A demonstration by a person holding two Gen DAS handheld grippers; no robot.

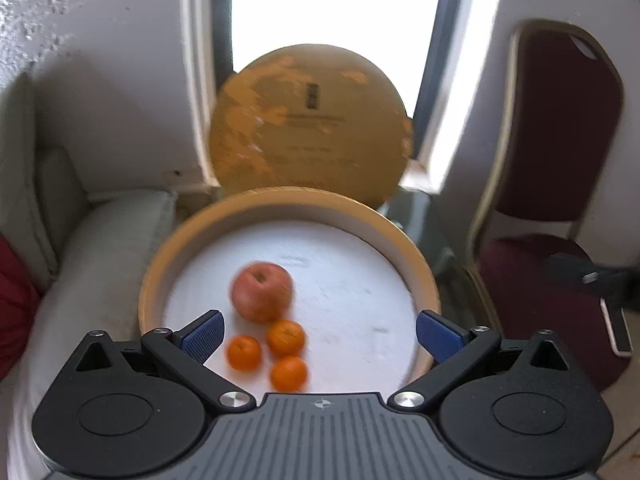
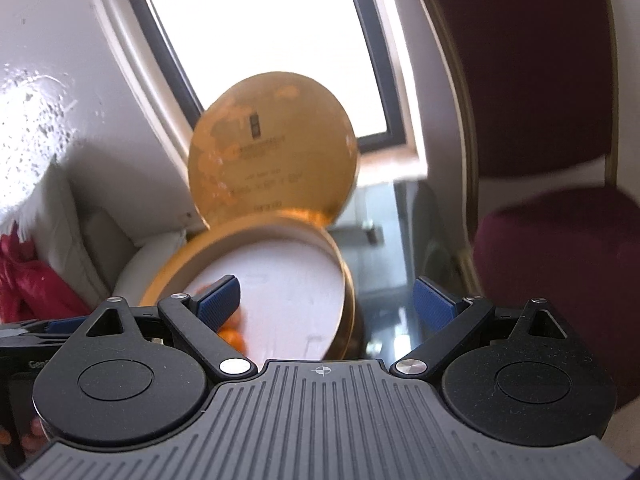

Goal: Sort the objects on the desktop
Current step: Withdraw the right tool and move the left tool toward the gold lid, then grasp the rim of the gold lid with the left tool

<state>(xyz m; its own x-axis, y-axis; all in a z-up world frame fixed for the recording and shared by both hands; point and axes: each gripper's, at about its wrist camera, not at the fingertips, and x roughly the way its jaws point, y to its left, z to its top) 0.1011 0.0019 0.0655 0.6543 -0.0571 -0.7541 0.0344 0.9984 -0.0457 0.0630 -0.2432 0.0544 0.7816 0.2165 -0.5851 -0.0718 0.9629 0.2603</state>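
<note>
Your inventory, largest item first.

Maroon upholstered chair [image 1: 556,128]: gold-coloured frame, standing at the right, beside the glass table [image 2: 376,248].

Pale sofa [image 1: 100,248]: at the left, with a red cloth [image 2: 28,280] lying on it.

Round tan box [image 1: 288,208]: open, white-lined, on the table in front of the window [image 1: 336,4]. Its round lid [image 1: 310,120] stands upright behind it, leaning toward the window frame, inner face worn and patchy.

Your left tool [image 1: 320,336]: blue pads spread wide, empty, hovering over the near part of the box.

Your right tool [image 2: 326,304]: blue pads likewise spread, empty, over the box's right rim and the glass beside it.

Red apple [image 1: 262,292]: on the white lining, stem up, left of centre.

Three small oranges [image 1: 286,338]: clustered just in front of the apple, close together; you cannot tell through the blur whether they touch.
</note>
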